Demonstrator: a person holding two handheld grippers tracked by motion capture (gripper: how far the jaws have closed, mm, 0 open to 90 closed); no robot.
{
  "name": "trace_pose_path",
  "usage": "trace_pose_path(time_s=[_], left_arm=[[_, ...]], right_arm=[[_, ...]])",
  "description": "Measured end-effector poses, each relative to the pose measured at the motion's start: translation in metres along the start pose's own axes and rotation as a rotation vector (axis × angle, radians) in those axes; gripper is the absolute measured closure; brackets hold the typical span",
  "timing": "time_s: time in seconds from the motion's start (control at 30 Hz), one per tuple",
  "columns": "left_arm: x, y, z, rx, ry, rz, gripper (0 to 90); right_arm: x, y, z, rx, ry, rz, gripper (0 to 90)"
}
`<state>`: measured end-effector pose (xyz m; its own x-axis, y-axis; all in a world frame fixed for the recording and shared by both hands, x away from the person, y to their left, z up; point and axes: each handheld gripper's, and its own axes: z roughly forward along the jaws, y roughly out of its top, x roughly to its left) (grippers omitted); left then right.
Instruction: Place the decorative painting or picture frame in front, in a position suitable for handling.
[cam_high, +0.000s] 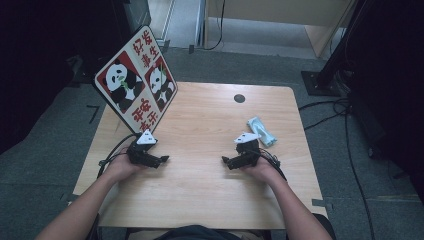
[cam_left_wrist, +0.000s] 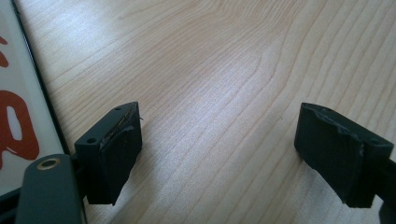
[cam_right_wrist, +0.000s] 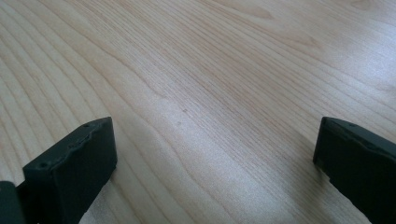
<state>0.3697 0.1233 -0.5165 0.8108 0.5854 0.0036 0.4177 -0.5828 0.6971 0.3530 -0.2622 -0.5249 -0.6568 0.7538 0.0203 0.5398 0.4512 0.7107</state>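
On the wooden table (cam_high: 200, 175) both hands are resting low near the person's edge; the left gripper (cam_high: 161, 160) is lying just in front of the panda sign (cam_high: 136, 80), which is standing tilted at the left side, and its jaws are standing wide open with only bare wood between them. At the right side the right gripper (cam_high: 226, 161) is pointing toward the middle of the table, its jaws also open and holding nothing; the small light-blue packet (cam_high: 261, 131) is lying flat just behind it, not touching it.
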Motion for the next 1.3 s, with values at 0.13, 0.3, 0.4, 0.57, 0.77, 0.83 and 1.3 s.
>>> trace_pose_path(time_s=[0.13,0.3,0.4,0.57,0.77,0.83,1.3], left_arm=[[-0.0001,-0.0002,0.0,-0.002,0.0,-0.002,15.0],[0.0003,-0.0012,0.0,-0.009,0.0,0.002,15.0],[0.0002,-0.0013,0.0,-0.01,0.0,0.002,15.1],[0.0001,-0.0013,0.0,-0.01,0.001,0.001,15.1],[-0.0001,-0.0014,0.0,-0.01,0.003,-0.001,14.9],[-0.0002,-0.0013,0.0,-0.008,0.005,-0.002,14.8],[-0.0009,-0.0002,-0.0004,0.001,0.013,-0.015,14.8]], right_arm=[[0.0,0.0,0.0,0.0,0.0,-0.001,0.0],[-0.0001,0.0,-0.0001,0.0,0.002,0.0,0.0],[-0.0001,-0.0001,-0.0001,0.0,0.002,-0.001,0.0],[0.0,-0.0001,-0.0001,0.0,0.002,-0.001,0.0],[0.0,-0.0001,-0.0001,0.0,0.001,0.0,0.0],[0.0,0.0,-0.0001,0.0,0.001,0.0,0.0],[-0.0003,-0.0001,0.0,0.0,0.001,-0.003,0.0]])
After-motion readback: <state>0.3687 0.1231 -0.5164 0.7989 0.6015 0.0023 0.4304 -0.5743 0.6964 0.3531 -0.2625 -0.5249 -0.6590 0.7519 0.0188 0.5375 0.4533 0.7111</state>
